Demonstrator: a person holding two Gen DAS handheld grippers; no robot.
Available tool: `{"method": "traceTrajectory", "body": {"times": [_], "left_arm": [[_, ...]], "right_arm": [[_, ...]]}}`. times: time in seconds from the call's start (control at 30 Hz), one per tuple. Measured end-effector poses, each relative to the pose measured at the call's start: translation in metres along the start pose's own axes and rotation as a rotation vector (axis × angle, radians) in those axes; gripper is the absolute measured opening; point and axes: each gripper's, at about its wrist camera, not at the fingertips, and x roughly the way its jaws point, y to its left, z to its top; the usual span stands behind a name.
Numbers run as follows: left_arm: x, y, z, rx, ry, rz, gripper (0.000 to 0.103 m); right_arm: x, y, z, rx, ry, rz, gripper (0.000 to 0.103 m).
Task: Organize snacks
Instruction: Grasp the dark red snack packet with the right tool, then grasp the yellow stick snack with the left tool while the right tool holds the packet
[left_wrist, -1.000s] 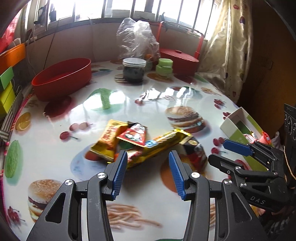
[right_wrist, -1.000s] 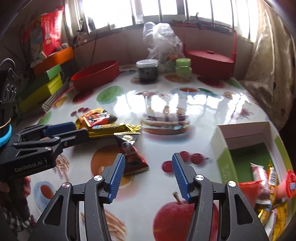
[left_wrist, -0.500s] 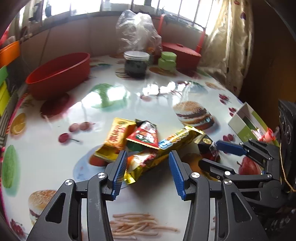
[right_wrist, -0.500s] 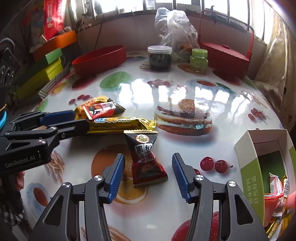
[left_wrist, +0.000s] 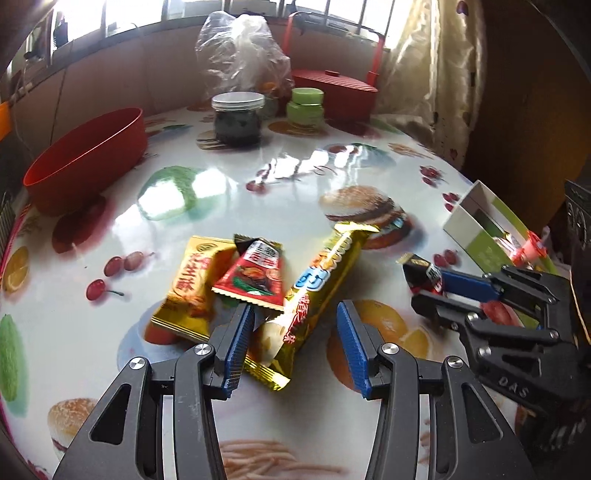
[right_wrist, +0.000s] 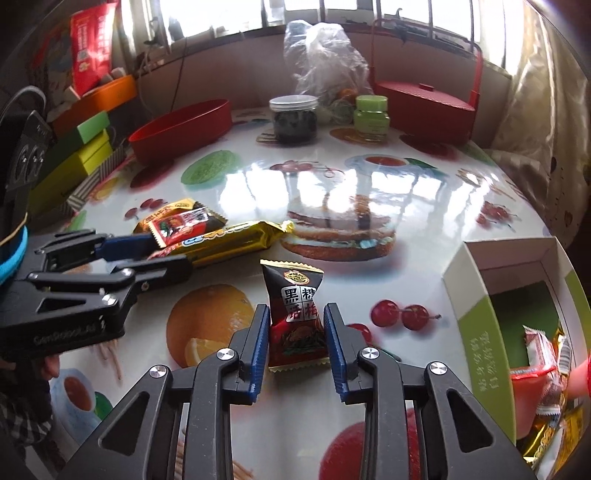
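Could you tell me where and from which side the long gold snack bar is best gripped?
Grip the long gold snack bar across its narrow width near the free near end, coming down from above. The red packet overlaps its left side, and the left gripper already straddles that end.

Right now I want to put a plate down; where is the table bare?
Free: the glossy middle of the table, between the red bowl, the jars and the snack pile. Also the near edge right of the right gripper. Crowded: the snack pile, the dark packet, the green box.
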Motion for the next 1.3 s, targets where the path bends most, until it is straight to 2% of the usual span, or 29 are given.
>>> {"method": "traceTrajectory", "body": {"times": [0.1,0.2,0.57,0.63,0.83,1.1,1.17,1.3], "left_arm": [[-0.004,-0.007,-0.005,-0.011,0.005,-0.055,0.048],[-0.004,-0.017,-0.009,0.011,0.014,-0.074,0.048],[0.021,-0.024,0.01,0.031,0.034,-0.032,0.048],[0.024,-0.026,0.012,0.04,0.032,-0.002,0.048],[0.029,-0.028,0.014,0.056,0.036,0.043,0.048],[0.028,-0.028,0.014,0.034,0.026,0.059,0.048],[0.028,-0.03,0.014,0.034,0.024,0.064,0.036],[0.027,-0.03,0.014,0.031,0.027,0.066,0.03]], "right_arm": [[-0.005,-0.005,-0.003,0.017,-0.003,-0.003,0.028],[-0.008,-0.009,-0.007,0.031,-0.002,-0.007,0.028],[-0.013,-0.016,-0.01,0.051,-0.005,-0.016,0.029],[-0.013,-0.016,-0.01,0.052,-0.007,-0.016,0.029],[-0.014,-0.017,-0.011,0.056,-0.01,-0.012,0.029],[-0.016,-0.017,-0.011,0.061,-0.019,-0.006,0.029],[-0.017,-0.018,-0.011,0.061,-0.019,-0.004,0.029],[-0.017,-0.018,-0.011,0.066,-0.022,-0.006,0.028]]}}
